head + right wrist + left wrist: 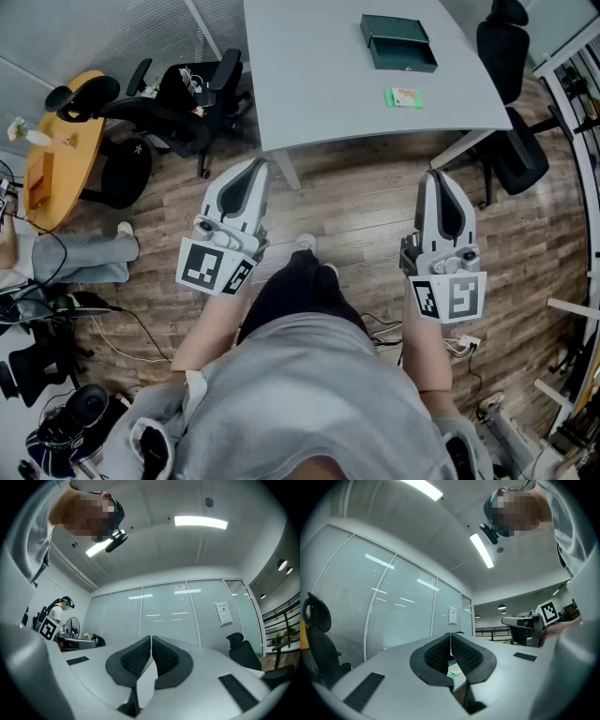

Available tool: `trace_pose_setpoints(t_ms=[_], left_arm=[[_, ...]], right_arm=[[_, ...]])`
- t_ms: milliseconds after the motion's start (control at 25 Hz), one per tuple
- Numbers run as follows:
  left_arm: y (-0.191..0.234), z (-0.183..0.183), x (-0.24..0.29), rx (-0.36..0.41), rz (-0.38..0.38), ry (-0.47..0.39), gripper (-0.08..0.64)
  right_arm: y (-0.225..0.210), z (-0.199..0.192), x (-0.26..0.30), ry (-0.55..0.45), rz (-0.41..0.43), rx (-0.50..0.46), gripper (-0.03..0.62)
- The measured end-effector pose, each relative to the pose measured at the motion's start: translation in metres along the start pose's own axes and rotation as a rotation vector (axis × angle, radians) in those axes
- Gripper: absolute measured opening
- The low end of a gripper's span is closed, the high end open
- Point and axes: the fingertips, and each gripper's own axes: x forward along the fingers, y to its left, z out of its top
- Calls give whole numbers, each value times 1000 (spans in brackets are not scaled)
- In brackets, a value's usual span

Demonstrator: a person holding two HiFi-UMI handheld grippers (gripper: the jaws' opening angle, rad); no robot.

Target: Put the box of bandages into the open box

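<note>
Plainly, neither tool carried anything yet. The white left gripper (256,165) had its black ribbed pads (440,654) pressed together with nothing between them. The matching white right gripper (437,174) was closed and empty in the same way. Both sat in the lower middle of the head view, tips pointing up the frame. They hung over the brown wooden plank floor (356,202), short of the near edge of the pale grey rectangular table (309,84) that filled the upper middle.

On that table, toward its near right corner, lay the small green-and-white box of bandages (403,97), flat and untouched. Further up the frame, near the top edge, stood the dark green rectangular open box (405,54). What looked like its lid lay alongside it. The two boxes were near each other but clearly apart.

So the task appeared to be at its very start, with the reach toward the bandages not yet made. The right gripper looked the better placed, since the bandages lay up the frame on its side. The next move would call for carrying it forward over the table and parting its jaws enough to straddle the little box. It would then close on the box's sides before lifting it across to the open box.
</note>
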Motion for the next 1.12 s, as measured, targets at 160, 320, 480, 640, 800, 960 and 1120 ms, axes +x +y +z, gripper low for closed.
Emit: trace_pose_setpoints(t_ms=[160, 320, 480, 640, 800, 960, 1120], left_arm=[[-10, -3, -3, -16, -19, 6, 23], [-24, 7, -14, -3, -69, -13, 24], [-22, 12, -16, -11, -76, -20, 23], [-27, 10, -25, -14, -56, -30, 23], [-32, 6, -22, -11, -47, -23, 23], [-32, 2, -6, -11, -52, -19, 23], [-21, -7, 19, -20, -65, -19, 23]], right_arm=[[9, 3, -7, 15, 7, -5, 52], [24, 15, -20, 9, 2, -9, 52], [33, 15, -24, -6, 33, 24, 52], [35, 16, -36, -24, 52, 63, 54], [26, 16, -40, -25, 64, 76, 54], [12, 11, -30, -22, 63, 83, 54], [-1, 1, -11, -19, 53, 88, 54]])
